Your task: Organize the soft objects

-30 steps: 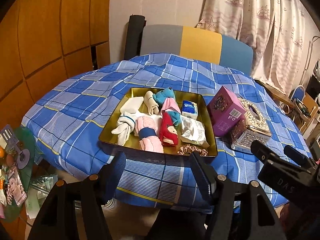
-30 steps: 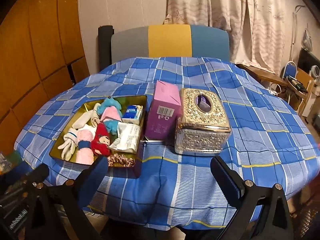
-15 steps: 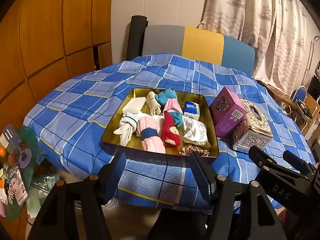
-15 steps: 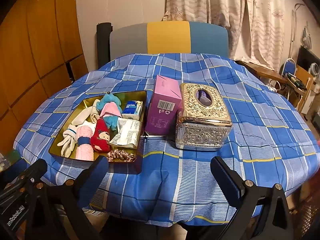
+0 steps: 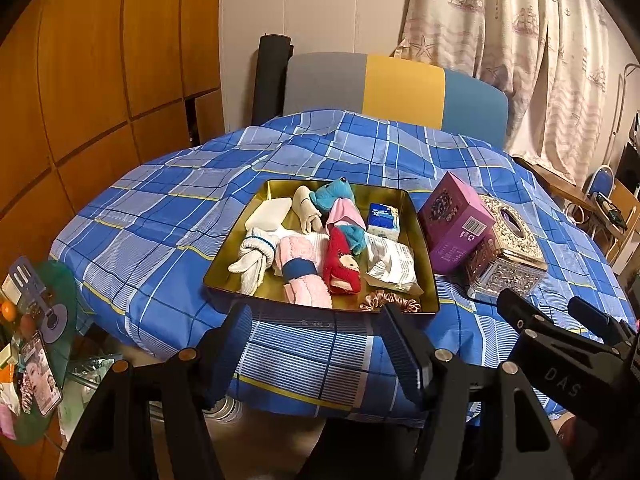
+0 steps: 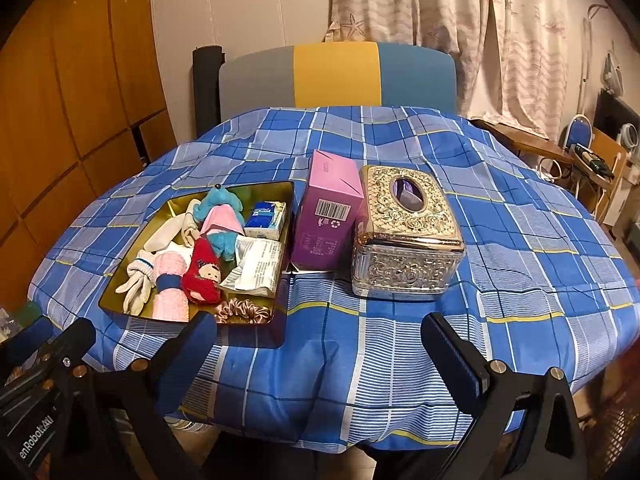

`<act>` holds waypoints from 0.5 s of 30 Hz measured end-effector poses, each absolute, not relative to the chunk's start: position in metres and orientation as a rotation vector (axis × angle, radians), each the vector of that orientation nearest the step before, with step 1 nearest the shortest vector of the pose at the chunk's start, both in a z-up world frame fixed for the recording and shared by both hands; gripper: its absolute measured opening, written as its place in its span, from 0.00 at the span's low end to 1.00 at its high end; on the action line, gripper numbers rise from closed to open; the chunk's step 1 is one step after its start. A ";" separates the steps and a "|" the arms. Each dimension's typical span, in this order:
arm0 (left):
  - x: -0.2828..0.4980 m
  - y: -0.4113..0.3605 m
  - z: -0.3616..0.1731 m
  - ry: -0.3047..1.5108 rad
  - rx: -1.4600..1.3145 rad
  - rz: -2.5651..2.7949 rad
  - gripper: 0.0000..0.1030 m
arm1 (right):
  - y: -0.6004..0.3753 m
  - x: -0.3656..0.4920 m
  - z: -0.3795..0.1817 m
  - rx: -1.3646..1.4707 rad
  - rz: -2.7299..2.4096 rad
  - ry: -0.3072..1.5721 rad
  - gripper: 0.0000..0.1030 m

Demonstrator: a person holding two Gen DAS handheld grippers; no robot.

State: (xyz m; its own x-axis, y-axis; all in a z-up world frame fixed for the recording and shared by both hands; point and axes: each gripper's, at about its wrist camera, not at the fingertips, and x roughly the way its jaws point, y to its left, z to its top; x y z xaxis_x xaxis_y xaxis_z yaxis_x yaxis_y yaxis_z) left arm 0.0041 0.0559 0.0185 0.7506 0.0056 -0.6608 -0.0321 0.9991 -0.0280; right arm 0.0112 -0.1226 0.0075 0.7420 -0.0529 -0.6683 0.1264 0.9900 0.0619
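A gold tin tray point(image 5: 400, 196) point(image 6: 286, 192) on the blue checked tablecloth holds several soft things: white gloves point(image 5: 252, 260), a pink towel roll point(image 5: 306, 276) point(image 6: 170, 280), a red doll point(image 5: 340, 266) point(image 6: 204, 274), a blue plush point(image 5: 332, 194) point(image 6: 218, 202), tissue packs point(image 5: 383, 216) and a pink scrunchie point(image 5: 390, 302) point(image 6: 240, 310). My left gripper point(image 5: 316, 330) hangs open just in front of the tray's near edge, empty. My right gripper point(image 6: 320, 334) is open and empty over the table's front edge, right of the tray.
A purple box point(image 6: 328, 224) and an ornate silver tissue box point(image 6: 408, 232) stand right of the tray. A chair back point(image 6: 336, 76) rises behind the table. A cluttered glass side table point(image 5: 36, 344) sits low on the left. The tablecloth point(image 6: 540, 264) right of the tissue box is bare.
Both grippers have risen and drawn slightly nearer, so the table sits a little lower in both views. Nothing on the table has moved.
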 end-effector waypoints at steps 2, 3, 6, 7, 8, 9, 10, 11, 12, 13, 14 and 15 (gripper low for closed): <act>0.005 0.055 0.018 0.727 -0.038 0.015 0.65 | -0.122 0.011 0.008 0.107 -0.097 0.728 1.00; 0.005 0.056 0.018 0.728 -0.040 0.016 0.65 | -0.122 0.011 0.008 0.106 -0.099 0.728 1.00; 0.005 0.056 0.017 0.736 -0.042 0.012 0.65 | -0.122 0.011 0.007 0.104 -0.097 0.730 1.00; 0.005 0.056 0.017 0.736 -0.043 0.015 0.65 | -0.122 0.012 0.007 0.104 -0.098 0.731 1.00; 0.006 0.057 0.016 0.735 -0.042 0.016 0.65 | -0.122 0.012 0.007 0.105 -0.098 0.731 1.00; 0.006 0.057 0.016 0.734 -0.040 0.018 0.65 | -0.123 0.012 0.006 0.107 -0.095 0.733 1.00; 0.006 0.057 0.016 0.733 -0.040 0.022 0.65 | -0.123 0.012 0.006 0.108 -0.095 0.734 1.00; 0.006 0.057 0.016 0.732 -0.042 0.022 0.65 | -0.123 0.011 0.006 0.109 -0.096 0.733 1.00; 0.006 0.057 0.016 0.731 -0.043 0.021 0.65 | -0.123 0.011 0.006 0.111 -0.095 0.732 1.00; 0.007 0.057 0.016 0.731 -0.042 0.021 0.65 | -0.123 0.011 0.006 0.110 -0.095 0.732 1.00; 0.006 0.057 0.016 0.731 -0.042 0.021 0.65 | -0.123 0.011 0.006 0.109 -0.097 0.732 1.00; 0.006 0.057 0.016 0.732 -0.043 0.020 0.65 | -0.123 0.011 0.006 0.110 -0.097 0.732 1.00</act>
State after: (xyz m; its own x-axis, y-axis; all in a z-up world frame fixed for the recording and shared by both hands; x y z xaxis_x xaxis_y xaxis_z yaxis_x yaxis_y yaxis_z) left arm 0.0060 0.0569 0.0162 0.7439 0.0030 -0.6683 -0.0328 0.9990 -0.0319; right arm 0.0110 -0.1232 0.0064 0.7401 -0.0494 -0.6707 0.1264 0.9897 0.0667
